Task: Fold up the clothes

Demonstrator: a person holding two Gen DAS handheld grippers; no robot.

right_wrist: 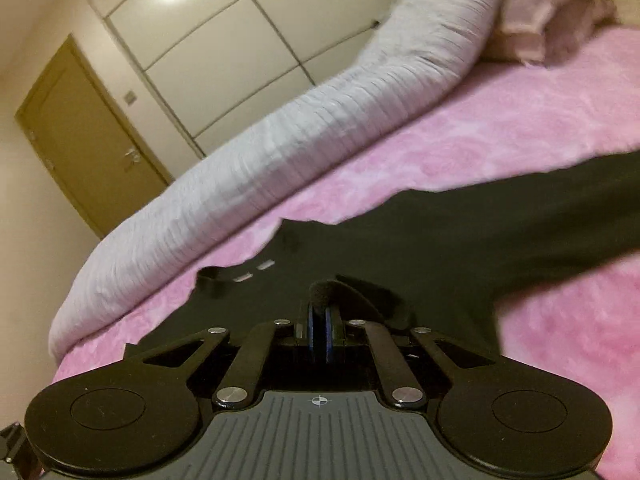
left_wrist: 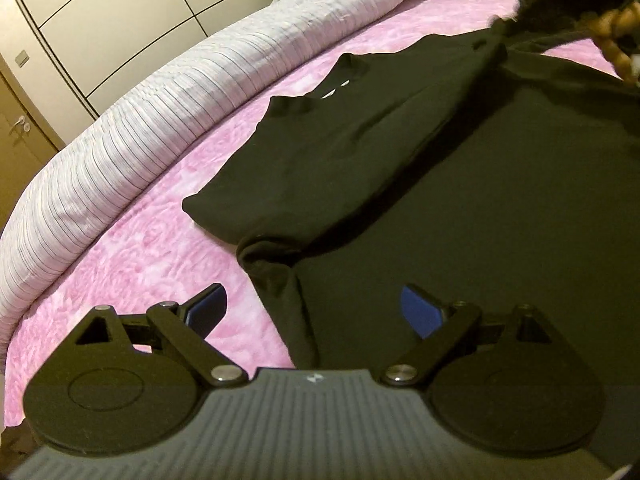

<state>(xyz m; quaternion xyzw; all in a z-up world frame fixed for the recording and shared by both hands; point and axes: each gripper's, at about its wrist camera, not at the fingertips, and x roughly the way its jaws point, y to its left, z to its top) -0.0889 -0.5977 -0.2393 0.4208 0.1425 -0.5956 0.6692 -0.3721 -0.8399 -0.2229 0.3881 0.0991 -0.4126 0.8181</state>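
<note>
The right tongs [right_wrist: 320, 330] pinched a fold of the black shirt [left_wrist: 400, 152] on the pink bed [left_wrist: 160, 240]; the left tongs [left_wrist: 312, 312] were wide open near it. The fold could slip out and bunch up

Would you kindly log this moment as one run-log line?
task: fold clothes | left gripper: open, empty, over shirt | right gripper: shut on shirt fold | surface: pink blanket

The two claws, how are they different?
The left claw is open and holds nothing; the right claw is shut, pinching a fold of the black shirt. The left hovers over the shirt's edge; the right is over its middle. Both have blue pads.
</note>
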